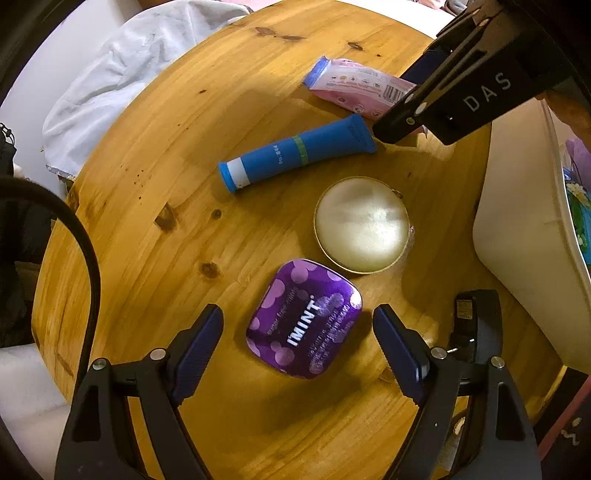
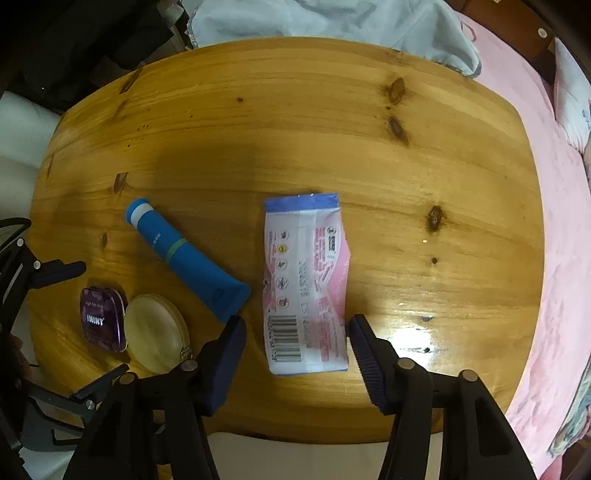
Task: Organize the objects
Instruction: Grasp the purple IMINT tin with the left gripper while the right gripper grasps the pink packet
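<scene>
On the round wooden table (image 2: 295,122): four loose items, one of each. One purple mint tin (image 1: 304,319), lettered "IMINT". One round cream compact (image 1: 362,225) with a gold rim, touching or just beside the tin. One blue tube (image 1: 295,153), white band at the cap end, lying flat. One pink-and-white packet (image 2: 306,284) with a blue top strip and a barcode at its near end, also flat. One cream bin (image 1: 524,221) stands at the table's edge, seen from the left wrist.

Left gripper (image 1: 299,325): points down over the mint tin, jaws spread wide. The tin lies between the two fingers with clear wood on each side; nothing held.

Right gripper (image 2: 295,332): points down over the barcode end of the packet, jaws partly open. The packet sits between the fingers. The right-hand pad looks to be at the packet's edge, the left-hand pad stands off with a gap; contact is hard to judge through the fisheye bend, though no pinch shows.

The tube's crimped end lies just beside the right gripper's left finger. White cloth (image 2: 332,22) lies beyond the far rim of the table; pink bedding (image 2: 554,221) to the right.
</scene>
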Demonstrator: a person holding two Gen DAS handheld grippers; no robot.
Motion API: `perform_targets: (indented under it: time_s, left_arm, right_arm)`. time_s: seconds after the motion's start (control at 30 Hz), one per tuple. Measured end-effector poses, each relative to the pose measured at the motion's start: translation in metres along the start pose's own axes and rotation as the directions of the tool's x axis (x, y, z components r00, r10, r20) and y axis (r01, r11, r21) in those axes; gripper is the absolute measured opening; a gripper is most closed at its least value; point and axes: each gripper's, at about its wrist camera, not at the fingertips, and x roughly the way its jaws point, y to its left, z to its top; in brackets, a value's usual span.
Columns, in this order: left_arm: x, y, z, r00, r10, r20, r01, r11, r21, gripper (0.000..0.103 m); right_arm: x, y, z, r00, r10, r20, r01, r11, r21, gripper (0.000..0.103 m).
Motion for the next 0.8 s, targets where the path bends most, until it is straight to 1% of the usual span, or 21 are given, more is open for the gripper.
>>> perform_targets:
  time_s: [0.07, 0.13, 0.2, 0.23, 0.27, 0.37, 0.47, 0.5, 0.53, 0.63, 0.8]
  left_arm:
    - [0.003, 0.0, 0.001, 1.0, -0.005, -0.009, 0.006, 1.0, 0.003, 0.076]
    - [0.003, 0.001, 0.002, 1.0, -0.024, -0.003, 0.024, 1.0, -0.002, 0.074]
    - [0.002, 0.0, 0.003, 1.0, -0.026, 0.006, 0.026, 1.0, -0.001, 0.071]
    - [0.001, -0.002, 0.003, 1.0, -0.027, 0.014, 0.027, 1.0, 0.002, 0.065]
    - [0.0, -0.003, 0.003, 0.999, -0.024, 0.021, 0.024, 1.0, 0.005, 0.063]
    - [-0.001, -0.008, 0.002, 1.0, -0.013, 0.024, 0.013, 1.0, 0.004, 0.062]
    - [-0.002, -0.013, 0.0, 0.999, 0.018, 0.033, -0.018, 1.0, 0.002, 0.062]
    - [-0.003, -0.015, -0.001, 0.999, 0.024, 0.036, -0.024, 1.0, -0.002, 0.061]
    - [-0.005, -0.016, -0.002, 0.999, 0.028, 0.04, -0.028, 1.0, -0.01, 0.058]
    - [-0.012, -0.017, -0.006, 0.998, 0.042, 0.039, -0.04, 0.998, -0.049, 0.056]
    - [-0.035, -0.015, -0.013, 0.996, 0.055, 0.069, -0.046, 0.991, -0.124, 0.056]
  right_arm:
    - [0.0, 0.001, -0.001, 1.0, -0.012, 0.001, 0.012, 1.0, -0.006, 0.051]
    - [0.0, 0.002, -0.002, 1.0, -0.026, 0.002, 0.026, 1.0, -0.013, 0.045]
    - [0.0, 0.002, -0.004, 1.0, -0.028, 0.004, 0.028, 1.0, -0.012, 0.043]
    - [0.0, 0.001, -0.005, 1.0, -0.023, 0.003, 0.023, 1.0, -0.008, 0.042]
    - [0.0, 0.001, -0.006, 1.0, -0.021, 0.002, 0.021, 1.0, -0.004, 0.042]
    - [-0.001, -0.001, -0.011, 1.0, -0.013, 0.008, 0.013, 1.0, 0.013, 0.04]
    - [-0.003, -0.003, -0.016, 1.0, 0.002, 0.018, -0.003, 0.999, 0.035, 0.04]
    - [-0.004, -0.003, -0.017, 1.0, 0.004, 0.023, -0.005, 0.999, 0.04, 0.039]
    - [-0.007, -0.004, -0.019, 0.999, 0.005, 0.032, -0.006, 0.999, 0.046, 0.039]
    - [-0.018, -0.005, -0.025, 0.998, 0.008, 0.058, -0.011, 0.998, 0.061, 0.039]
    - [-0.044, -0.006, -0.032, 0.994, -0.005, 0.109, -0.003, 0.997, 0.072, 0.039]
